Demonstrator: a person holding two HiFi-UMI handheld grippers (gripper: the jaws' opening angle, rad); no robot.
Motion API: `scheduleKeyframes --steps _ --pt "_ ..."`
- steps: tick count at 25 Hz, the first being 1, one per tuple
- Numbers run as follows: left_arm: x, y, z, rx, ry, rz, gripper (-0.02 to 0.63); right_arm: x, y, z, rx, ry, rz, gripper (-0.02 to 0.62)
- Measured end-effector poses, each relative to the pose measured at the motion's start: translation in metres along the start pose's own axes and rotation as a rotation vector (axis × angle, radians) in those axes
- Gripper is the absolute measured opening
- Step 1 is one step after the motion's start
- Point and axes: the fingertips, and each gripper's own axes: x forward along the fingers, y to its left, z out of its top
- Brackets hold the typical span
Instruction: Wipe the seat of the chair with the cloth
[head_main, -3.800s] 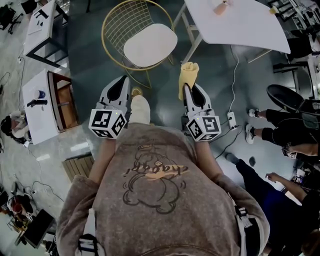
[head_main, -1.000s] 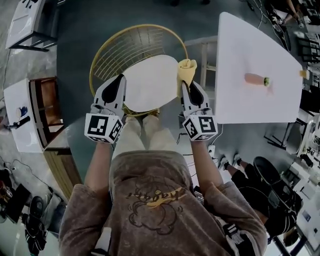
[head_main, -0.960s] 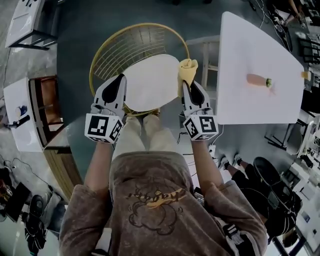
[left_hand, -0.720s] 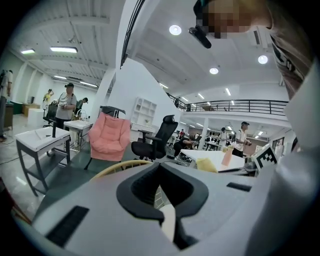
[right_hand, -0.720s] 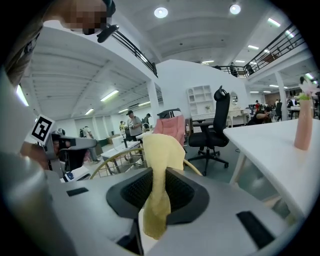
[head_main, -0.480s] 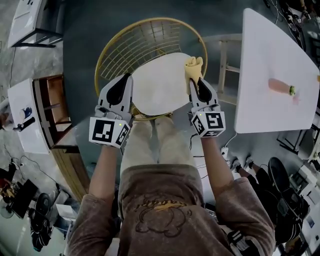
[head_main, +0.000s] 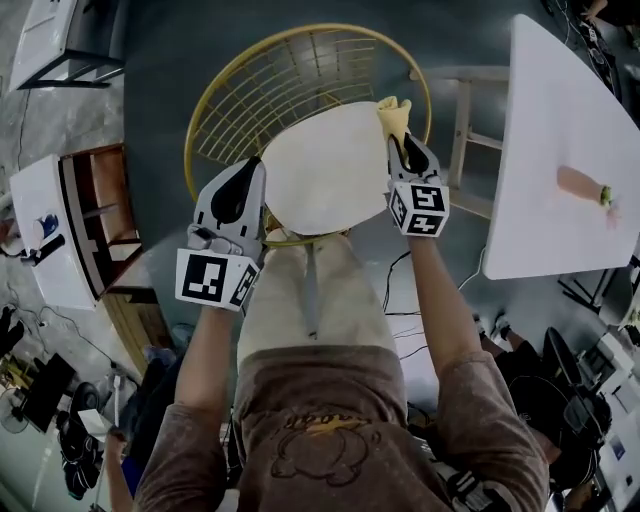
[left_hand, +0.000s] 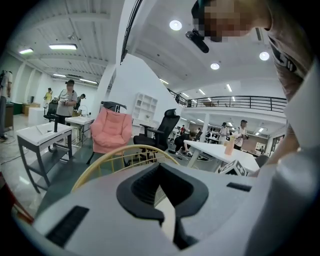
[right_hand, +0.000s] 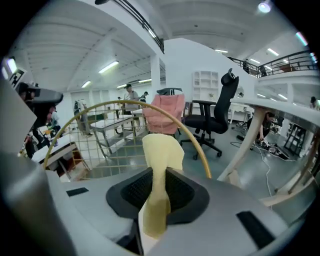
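Fingers of right gripper hold cloth pointing forward.

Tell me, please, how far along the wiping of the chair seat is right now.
Done: the yellow cloth is gripped in the right claw. In hand: that claw holds the cloth at the far right edge of the white seat; whether it touches is unclear. The left claw is shut and empty near the seat's left edge. Left: the wiping strokes across the seat.
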Motion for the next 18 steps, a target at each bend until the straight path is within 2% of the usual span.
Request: scheduleKeyframes --steps 8,18 --pt "0.004 0.01 -0.019 -0.014 0.022 0.006 0.009 0.053 -0.026 -0.043 -0.04 0.151 -0.044 0.094" --pt "0.006 0.023 -0.027 -0.01 0.059 0.005 0.009 0.084 -0.03 -0.068 -0.038 0.245 -0.06 0.094"
